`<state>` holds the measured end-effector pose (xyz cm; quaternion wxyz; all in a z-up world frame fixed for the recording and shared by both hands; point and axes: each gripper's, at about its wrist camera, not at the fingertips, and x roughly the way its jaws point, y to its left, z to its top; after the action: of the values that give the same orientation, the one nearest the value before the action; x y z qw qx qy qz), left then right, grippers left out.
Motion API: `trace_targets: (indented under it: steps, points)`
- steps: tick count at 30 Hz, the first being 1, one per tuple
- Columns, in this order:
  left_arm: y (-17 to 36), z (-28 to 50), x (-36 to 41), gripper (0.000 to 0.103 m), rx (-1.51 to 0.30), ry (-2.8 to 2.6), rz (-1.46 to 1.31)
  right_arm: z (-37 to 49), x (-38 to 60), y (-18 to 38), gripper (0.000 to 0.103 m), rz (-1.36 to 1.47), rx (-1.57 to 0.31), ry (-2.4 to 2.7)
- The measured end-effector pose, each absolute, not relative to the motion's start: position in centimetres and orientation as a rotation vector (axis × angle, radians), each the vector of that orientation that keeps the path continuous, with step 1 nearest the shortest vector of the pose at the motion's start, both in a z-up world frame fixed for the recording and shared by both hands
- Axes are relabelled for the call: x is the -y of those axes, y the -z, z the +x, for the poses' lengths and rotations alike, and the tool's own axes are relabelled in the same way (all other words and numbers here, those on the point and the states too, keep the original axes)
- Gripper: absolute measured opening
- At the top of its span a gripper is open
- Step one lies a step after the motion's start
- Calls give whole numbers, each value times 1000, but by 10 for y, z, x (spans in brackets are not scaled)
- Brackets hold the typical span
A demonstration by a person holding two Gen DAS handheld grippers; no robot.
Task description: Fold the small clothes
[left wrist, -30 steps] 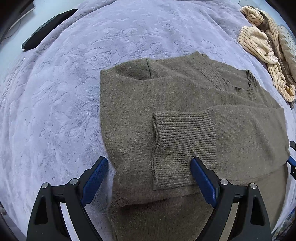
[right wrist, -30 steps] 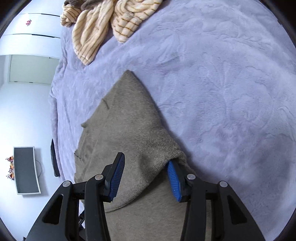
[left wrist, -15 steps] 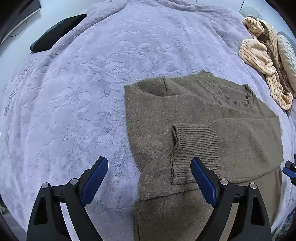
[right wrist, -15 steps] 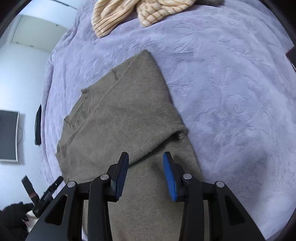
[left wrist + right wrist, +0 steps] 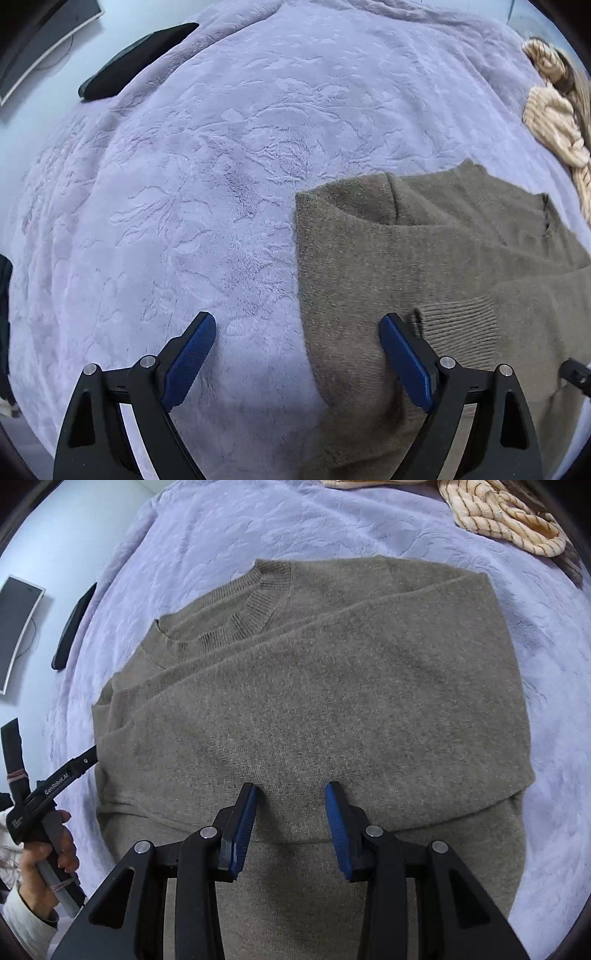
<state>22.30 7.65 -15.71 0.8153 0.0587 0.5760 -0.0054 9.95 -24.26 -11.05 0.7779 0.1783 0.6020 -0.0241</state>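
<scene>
**A:** Presently, where does the sweater [image 5: 332, 701] lie?

**B:** Flat on the lavender bed cover [image 5: 221, 184], both sleeves folded across its body so the outline is a neat rectangle. The striped clothes [image 5: 506, 513] wait beyond its collar.

**A:** And the jaws?

**B:** My right gripper [image 5: 291, 823] hovers over the sweater's lower half, jaws partly spread, pinching nothing. My left gripper [image 5: 297, 354] straddles the sweater's side edge, jaws wide and empty, I judge to lift for the next fold.
</scene>
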Motion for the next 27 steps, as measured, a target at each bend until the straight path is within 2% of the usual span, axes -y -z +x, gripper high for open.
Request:
trace_targets:
  steps: [6, 17, 23, 27]
  points:
    - [167, 229, -95, 92, -1226, -17, 105, 90, 246, 110, 42, 352, -1322, 48]
    - [136, 238, -103, 91, -1238, 8, 50, 60, 256, 90, 46, 379, -1329, 78]
    - [121, 202, -76, 92, -1264, 118, 108, 33, 264, 87, 48, 412, -1365, 98]
    - [110, 161, -54, 92, -1294, 185, 144, 17, 266, 85, 54, 420, -1388, 98]
